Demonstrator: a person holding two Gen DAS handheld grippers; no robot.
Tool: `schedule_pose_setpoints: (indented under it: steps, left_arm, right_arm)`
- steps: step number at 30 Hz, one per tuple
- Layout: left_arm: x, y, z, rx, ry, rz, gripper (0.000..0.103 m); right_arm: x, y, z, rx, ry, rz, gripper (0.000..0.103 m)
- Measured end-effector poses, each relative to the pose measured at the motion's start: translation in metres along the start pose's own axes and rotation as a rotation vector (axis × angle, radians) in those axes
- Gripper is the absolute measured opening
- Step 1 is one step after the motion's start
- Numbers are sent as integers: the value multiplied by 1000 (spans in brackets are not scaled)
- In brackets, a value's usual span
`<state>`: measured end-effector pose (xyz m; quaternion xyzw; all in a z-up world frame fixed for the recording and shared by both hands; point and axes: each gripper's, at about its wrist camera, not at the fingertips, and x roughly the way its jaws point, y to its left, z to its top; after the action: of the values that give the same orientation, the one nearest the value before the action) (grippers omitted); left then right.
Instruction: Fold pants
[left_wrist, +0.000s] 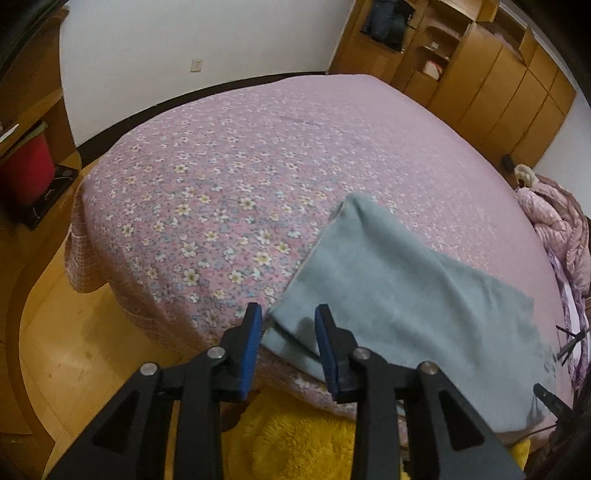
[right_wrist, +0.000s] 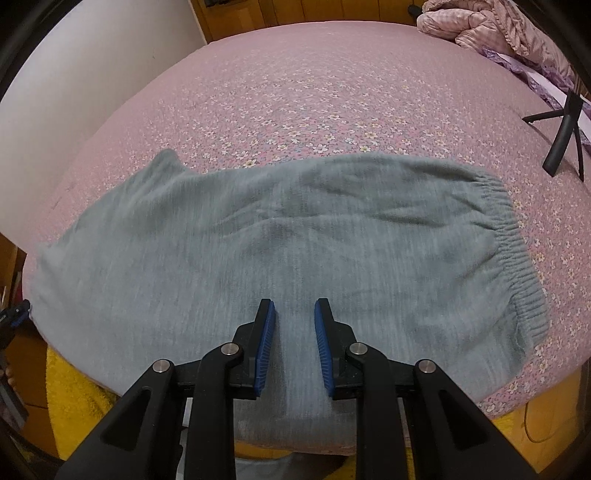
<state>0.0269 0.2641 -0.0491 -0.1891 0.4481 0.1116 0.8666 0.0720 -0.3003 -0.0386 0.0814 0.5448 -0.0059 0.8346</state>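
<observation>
The grey pants (right_wrist: 280, 240) lie flat along the near edge of the bed (left_wrist: 229, 155) (part draping over it), and with the left tool (left_wrist: 288, 325) and right tool (right_wrist: 294, 317) both spread and empty, a shallow one-layer pinch could drag them floorward.

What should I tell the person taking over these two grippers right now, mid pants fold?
Left gripper: open, empty, at the leg-end corner of the grey pants.
Right gripper: open, empty, above the middle of the pants.
Pants lie spread across the near edge of the bed, waistband on the right, near edge draping over the side.
Done: pants laid out; whether they are already halved is unclear.
Left: grip and fold them.
</observation>
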Motion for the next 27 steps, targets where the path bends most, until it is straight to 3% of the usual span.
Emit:
schedule_pose_setpoints:
  steps: [9,11,13,16,21,24,27]
  left_arm:
    - [5,-1,0,17,-12,-16,30]
    - [11,-3,3,29,-17,-1,26]
    - [10,-4,3,35,-30,15,13]
    - [6,-7,3,46,-54,25,3]
    - [-4,-8,3,47,-64,5,2]
    - [-19,-2,-2,39,-72,45,2]
    - [-14,2,-8,72,-17,92,2]
  right_arm:
    - [0,5,-3,-9,-8,-5,24]
    - [0,5,-3,-10,-9,-5,23]
    - [0,6,-3,-12,-10,-5,23]
    - [0,6,-4,-11,-11,-3,24]
    - [0,7,-5,-11,-14,-2,24]
    - [0,7,-5,-9,-14,1,24]
    - [0,6,-5,-9,-15,4,24]
